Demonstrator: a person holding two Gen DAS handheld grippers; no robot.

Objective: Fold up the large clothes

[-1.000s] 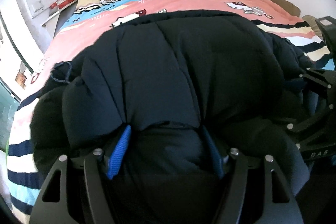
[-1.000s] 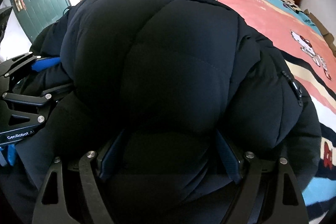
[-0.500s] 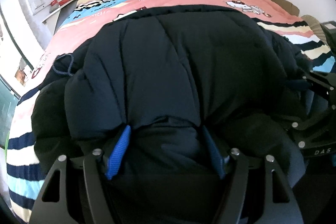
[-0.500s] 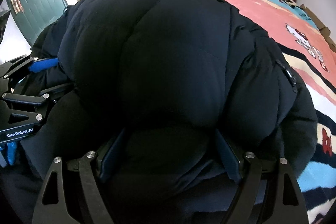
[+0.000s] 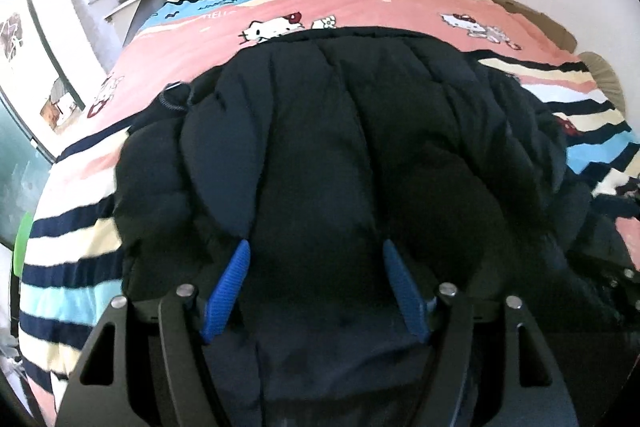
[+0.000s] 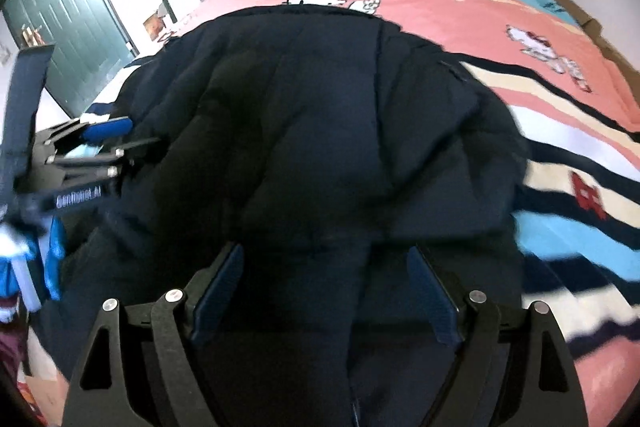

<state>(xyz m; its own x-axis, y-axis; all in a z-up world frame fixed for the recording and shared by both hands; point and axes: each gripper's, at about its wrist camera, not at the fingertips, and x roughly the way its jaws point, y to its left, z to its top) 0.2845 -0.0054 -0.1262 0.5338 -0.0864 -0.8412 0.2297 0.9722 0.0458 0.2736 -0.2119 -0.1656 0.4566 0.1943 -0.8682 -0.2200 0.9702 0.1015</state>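
You had the puffy jacket (image 5: 360, 147) bunched on the bed (image 5: 360, 7), left tool (image 5: 316, 259) clamping a thick fold, right tool (image 6: 324, 259) opening around loose padding; soft, bulky, springy, so grip seams.

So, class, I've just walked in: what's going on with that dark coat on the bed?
A person with a handheld gripper in each hand is folding a dark puffy jacket on a bed covered by a striped cartoon bedspread. The left gripper has a thick bunch of the jacket between its blue fingers. The right gripper is opening, with jacket fabric between its fingers. The jacket lies bunched up, not yet a neat fold.
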